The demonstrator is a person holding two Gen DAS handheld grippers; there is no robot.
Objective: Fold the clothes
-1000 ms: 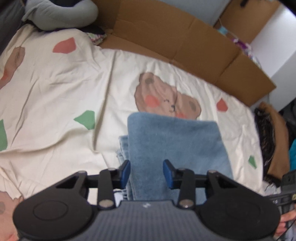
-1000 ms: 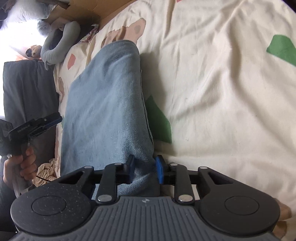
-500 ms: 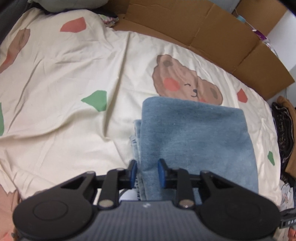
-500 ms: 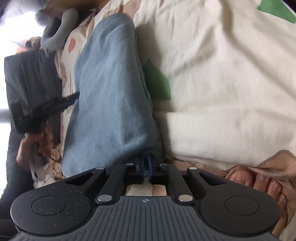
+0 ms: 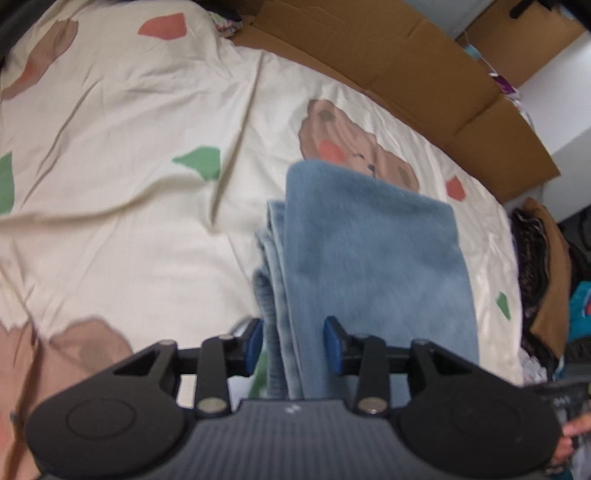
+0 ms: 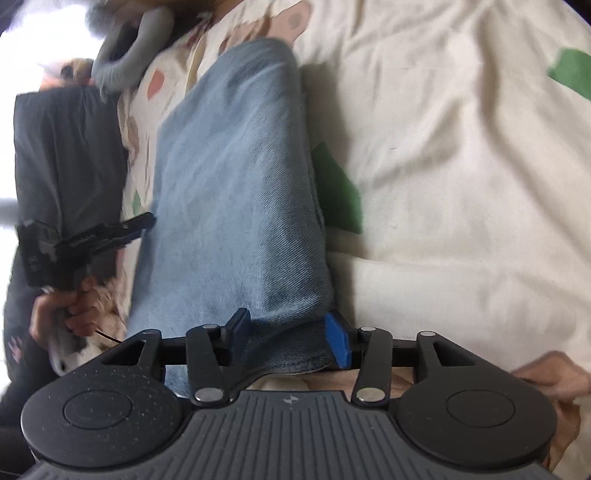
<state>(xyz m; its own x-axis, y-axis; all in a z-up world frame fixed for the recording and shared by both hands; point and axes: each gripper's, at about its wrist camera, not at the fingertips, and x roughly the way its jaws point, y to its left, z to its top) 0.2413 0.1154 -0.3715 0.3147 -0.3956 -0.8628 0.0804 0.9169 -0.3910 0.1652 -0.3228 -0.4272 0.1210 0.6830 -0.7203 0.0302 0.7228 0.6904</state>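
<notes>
The folded jeans [image 5: 369, 251] lie on the bed's cream sheet [image 5: 129, 192], and everything here is placed against them. To their left the sheet shows a green patch [image 5: 199, 162] and, farther up, a red one [image 5: 162, 25]. At the jeans' near end the left gripper [image 5: 293, 345] has its blue pads spread, one on either side of the stacked left edge layers, not squeezing them. Beyond the jeans' far edge a printed bear [image 5: 354, 147] peeks out, and past it stands brown cardboard [image 5: 406, 62]. In the right wrist view, the right gripper [image 6: 286, 341] also stands spread across the jeans' [image 6: 236, 184] near corner, pads flanking the denim. Left of the jeans there, a hand [image 6: 70, 306] holds the other gripper's handle.
</notes>
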